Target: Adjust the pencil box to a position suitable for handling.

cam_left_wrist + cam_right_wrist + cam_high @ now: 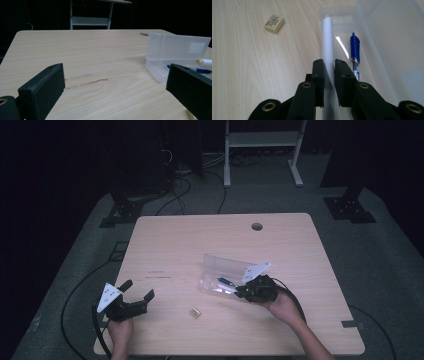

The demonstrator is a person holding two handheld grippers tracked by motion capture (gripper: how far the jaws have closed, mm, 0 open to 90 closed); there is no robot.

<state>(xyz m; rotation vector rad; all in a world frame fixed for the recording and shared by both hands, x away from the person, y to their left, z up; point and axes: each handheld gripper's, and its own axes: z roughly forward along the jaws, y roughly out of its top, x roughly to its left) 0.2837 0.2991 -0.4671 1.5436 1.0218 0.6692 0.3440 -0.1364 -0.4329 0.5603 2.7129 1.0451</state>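
High view: the left gripper rests spread at the near left of the table; the right gripper reaches the clear box at centre.

Left gripper view: wide jaws frame the open box.

Right gripper view: jaws pinch a white marker over the box, beside a blue pen; an eraser lies left. The marker may catch the box's near rim if lowered tilted.

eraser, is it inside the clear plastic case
No, the eraser lies on the bare table outside the clear plastic case, which holds a blue pen.
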